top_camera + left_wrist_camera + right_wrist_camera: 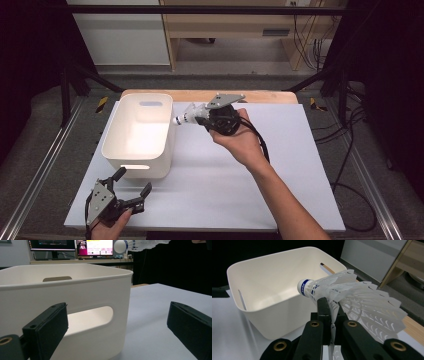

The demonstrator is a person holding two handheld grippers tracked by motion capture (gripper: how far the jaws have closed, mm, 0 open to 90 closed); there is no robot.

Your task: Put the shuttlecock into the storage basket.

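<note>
High view showed the right gripper [202, 119] clamped on a shuttlecock [186, 117] raised just beside the white bin's [116, 131] rim, the pickup apparently done and the drop left, while the left gripper [131, 185] rested wide open.

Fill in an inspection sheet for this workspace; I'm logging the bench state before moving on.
Surface: white table top on a wooden board, flat and bare around the work.
Job's things: white bin with handle slots, upright, nothing seen inside; shuttlecock held by its feathers, cork end pointing at the bin, just beside its rim.
Clutter: nothing seen.
Grippers: right gripper shut on the shuttlecock's feathers; left gripper open, low at the bin's near end, holding nothing.
Cables: black cable trails from the right gripper along the forearm; more cables on the floor at right.
Surroundings: metal frame rails, wooden furniture, monitors behind.
</note>
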